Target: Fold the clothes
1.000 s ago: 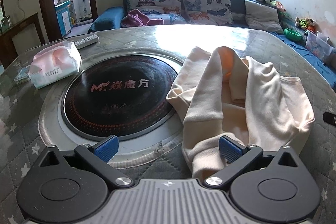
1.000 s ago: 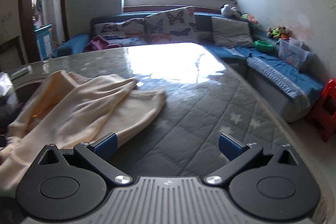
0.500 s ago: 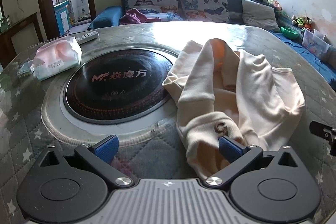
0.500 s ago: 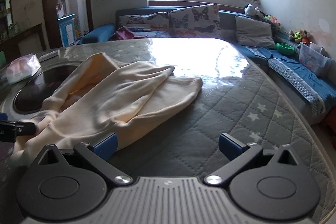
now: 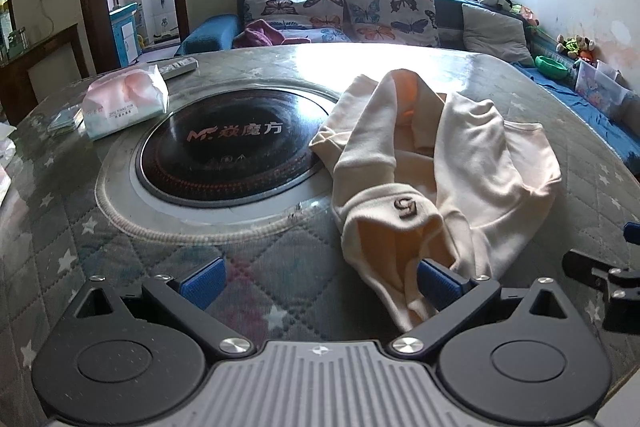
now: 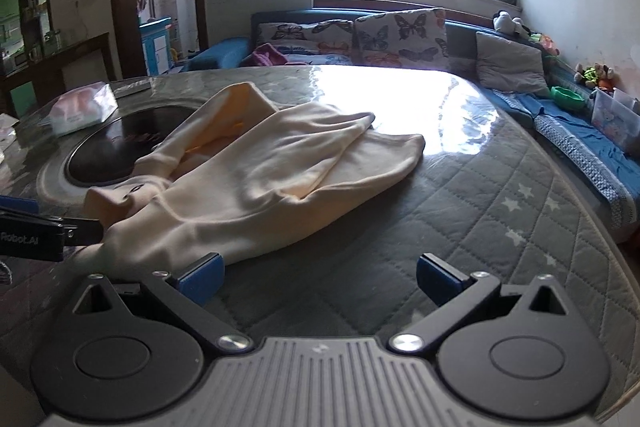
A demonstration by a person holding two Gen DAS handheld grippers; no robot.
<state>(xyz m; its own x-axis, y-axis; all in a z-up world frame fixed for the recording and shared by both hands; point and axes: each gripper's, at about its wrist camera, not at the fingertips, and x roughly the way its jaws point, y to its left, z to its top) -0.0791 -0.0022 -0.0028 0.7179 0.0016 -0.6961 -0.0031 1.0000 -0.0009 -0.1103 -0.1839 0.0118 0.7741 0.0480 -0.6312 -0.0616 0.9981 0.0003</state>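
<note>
The garment (image 5: 460,163) is pale cream, warmer orange where light falls inside its folds, with a small brown emblem (image 5: 405,207) on its band. It lies on a grey quilted table cover (image 6: 500,227) dotted with white stars. The round hob (image 5: 232,151) is glossy black with red lettering and a silver rim. Both grippers are black with blue pads (image 6: 200,277). The tissue pack (image 5: 124,101) is pink and white. Cushions (image 5: 390,13) carry coloured butterflies against a blue sofa (image 6: 224,53).

To your right the quilted table (image 6: 500,211) lies open; leftward the tissue pack (image 5: 125,101) and cream garment (image 5: 460,163) block passage.
</note>
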